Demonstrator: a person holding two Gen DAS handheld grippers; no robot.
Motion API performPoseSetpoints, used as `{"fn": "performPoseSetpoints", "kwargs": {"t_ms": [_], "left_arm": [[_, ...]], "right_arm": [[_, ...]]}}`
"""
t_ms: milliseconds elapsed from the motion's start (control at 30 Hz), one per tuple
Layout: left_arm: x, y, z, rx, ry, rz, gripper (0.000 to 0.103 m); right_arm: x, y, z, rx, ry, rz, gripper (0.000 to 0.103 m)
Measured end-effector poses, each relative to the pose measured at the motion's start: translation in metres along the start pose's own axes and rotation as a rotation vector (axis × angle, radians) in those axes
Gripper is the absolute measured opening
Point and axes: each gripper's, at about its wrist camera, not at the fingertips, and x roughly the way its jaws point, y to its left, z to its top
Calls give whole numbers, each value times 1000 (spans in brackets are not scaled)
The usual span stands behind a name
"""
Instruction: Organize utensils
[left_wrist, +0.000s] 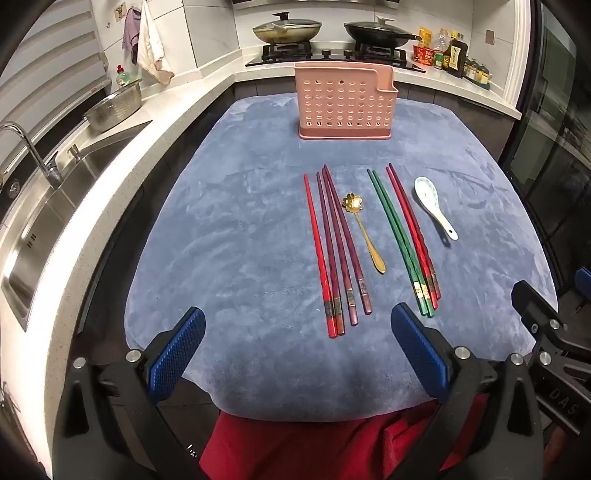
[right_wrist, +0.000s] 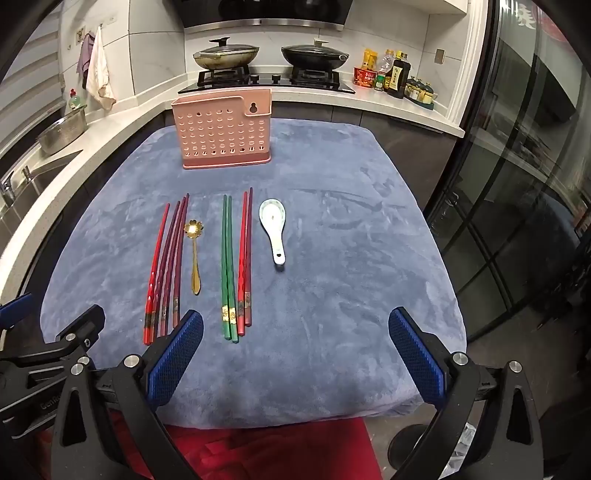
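Nothing is picked up yet: both the left tongs (left_wrist: 297, 354) and right tongs (right_wrist: 295, 356) hang spread and empty at the table's (left_wrist: 229, 229) near edge. Chopsticks (left_wrist: 338, 251), a gold spoon (left_wrist: 364, 230) and a white spoon (left_wrist: 434, 206) lie mid-cloth, so the next move probably calls for pinching one and carrying it to the pink holder (left_wrist: 345, 101) at the far edge. The table wears blue plush; a sink (left_wrist: 55, 206) and stove (left_wrist: 332, 55) stand around.

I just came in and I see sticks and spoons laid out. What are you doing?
Tidying up utensils, but nothing has been picked up yet. Both the left gripper and the right gripper hover with open jaws at the near edge of the blue cloth. The chopsticks, gold spoon and white spoon lie in a row. The pink holder stands behind them.
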Motion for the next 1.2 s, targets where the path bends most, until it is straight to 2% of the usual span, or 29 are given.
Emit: {"fn": "performPoseSetpoints", "kwargs": {"t_ms": [1200], "left_arm": [[-1, 2, 2, -1, 0, 6, 96]], "right_arm": [[0, 1, -1, 1, 2, 2, 96]]}}
